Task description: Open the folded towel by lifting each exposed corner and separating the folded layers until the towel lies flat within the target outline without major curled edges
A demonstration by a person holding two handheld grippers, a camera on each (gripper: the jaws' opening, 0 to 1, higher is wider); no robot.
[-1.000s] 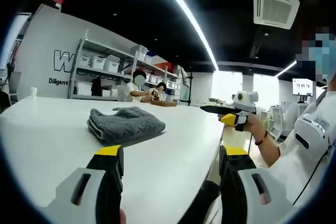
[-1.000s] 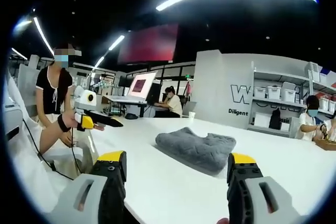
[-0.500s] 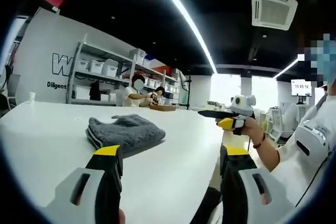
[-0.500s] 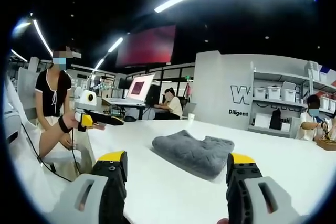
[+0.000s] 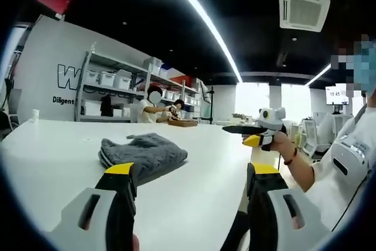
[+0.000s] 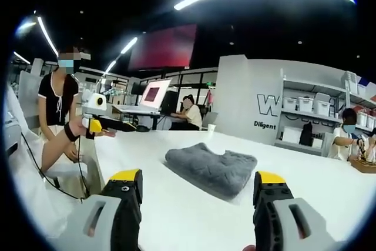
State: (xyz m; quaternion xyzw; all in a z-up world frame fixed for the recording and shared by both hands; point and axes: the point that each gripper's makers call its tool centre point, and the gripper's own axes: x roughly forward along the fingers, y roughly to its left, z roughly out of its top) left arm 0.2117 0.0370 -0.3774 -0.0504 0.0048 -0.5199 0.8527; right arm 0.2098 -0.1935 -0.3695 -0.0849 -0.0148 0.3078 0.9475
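Towel [image 5: 143, 154], grey, folded into a thick pad, lies on the white table [image 5: 53, 163] ahead of both grippers, well apart from either; no target outline can be made out on the tabletop from these angles. Left gripper [image 5: 188, 174] has its jaws set wide with nothing between them; right gripper [image 6: 198, 181] likewise wide and empty. In the left gripper view the right gripper sits in the person's hand off the table edge; in the right gripper view the left gripper [image 6: 108, 124] hangs at the far side, near the table's end. No corner has been taken yet, by my reading. Risks: the folded edges stack closely, so a pinch aimed at one corner could catch several layers and drag the whole pad instead of peeling one. Low, near-horizontal approach may push the towel along the smooth surface. With the outline unseen, the towel could end up spread off target, or with a curled edge.
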